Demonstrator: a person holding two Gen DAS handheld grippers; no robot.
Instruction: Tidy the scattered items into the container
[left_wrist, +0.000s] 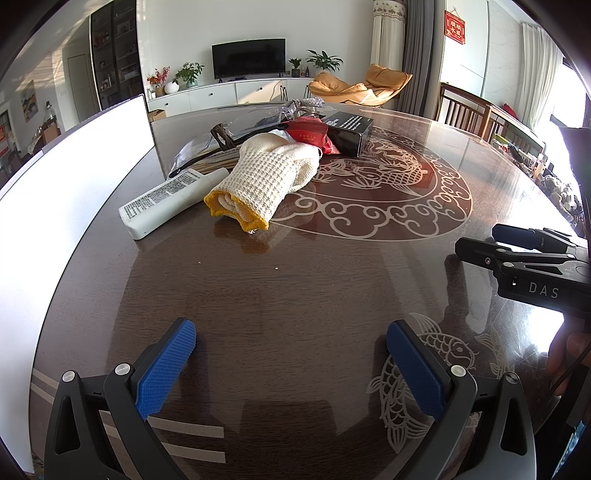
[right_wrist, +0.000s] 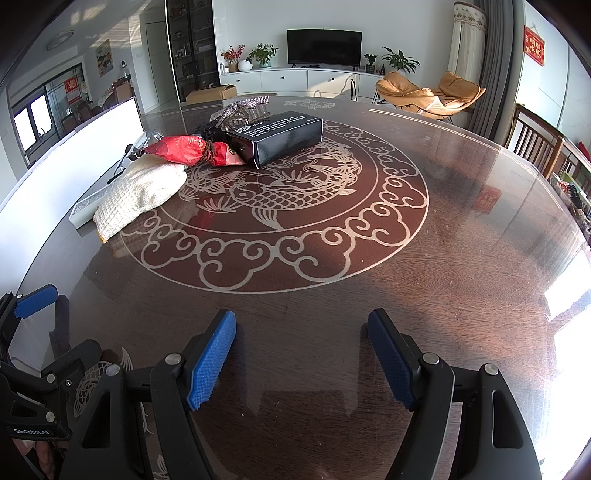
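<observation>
A pile of items lies far ahead on the dark round table (left_wrist: 295, 280): a cream knitted glove with a yellow cuff (left_wrist: 258, 181) (right_wrist: 142, 192), a white tube (left_wrist: 166, 203), a red packet (left_wrist: 308, 133) (right_wrist: 184, 149), a black box (left_wrist: 349, 129) (right_wrist: 280, 136) and clear safety glasses (left_wrist: 229, 129). A white container wall (left_wrist: 62, 184) (right_wrist: 74, 158) stands at the left. My left gripper (left_wrist: 291, 332) is open above bare table, empty. My right gripper (right_wrist: 301, 325) is open too, nothing between its fingers; it also shows at the right edge (left_wrist: 517, 240).
A silver glittery item (right_wrist: 243, 105) lies behind the pile. Wooden chairs (right_wrist: 535, 140) stand at the table's right rim. The table carries a pale fish and cloud pattern (right_wrist: 280, 206). A TV unit and an orange lounge chair are far behind.
</observation>
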